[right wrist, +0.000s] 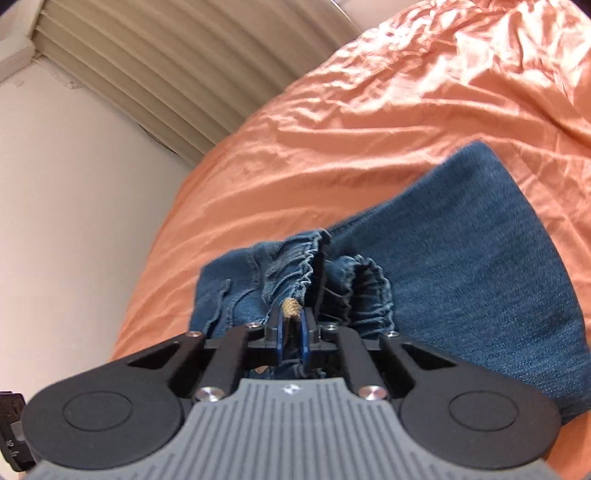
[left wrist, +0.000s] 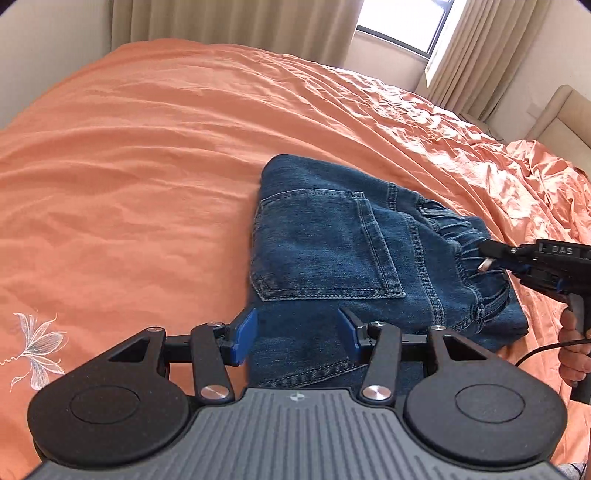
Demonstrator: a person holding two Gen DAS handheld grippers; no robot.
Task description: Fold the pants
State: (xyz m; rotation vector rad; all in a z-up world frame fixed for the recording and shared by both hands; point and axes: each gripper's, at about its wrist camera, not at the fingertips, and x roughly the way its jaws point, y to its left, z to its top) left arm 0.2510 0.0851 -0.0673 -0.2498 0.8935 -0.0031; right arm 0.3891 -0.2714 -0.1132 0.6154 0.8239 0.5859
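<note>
A pair of blue denim pants [left wrist: 332, 251] lies folded on the orange bed, back pocket up, elastic waistband toward the right. My left gripper [left wrist: 299, 332] is open and empty, just above the near edge of the pants. My right gripper [left wrist: 487, 254] comes in from the right and is shut on the gathered waistband [right wrist: 306, 273]. In the right wrist view my right gripper [right wrist: 291, 328] pinches denim between its blue pads, a tan cord end showing at the tips. The folded pants [right wrist: 480, 273] spread to the right there.
The orange bedsheet [left wrist: 147, 166] covers the whole bed, smooth at left and wrinkled at right. Beige curtains [left wrist: 229, 22] and a window [left wrist: 402, 22] stand behind. A beige headboard [left wrist: 561, 114] is at far right. A white wall [right wrist: 74, 184] borders the bed.
</note>
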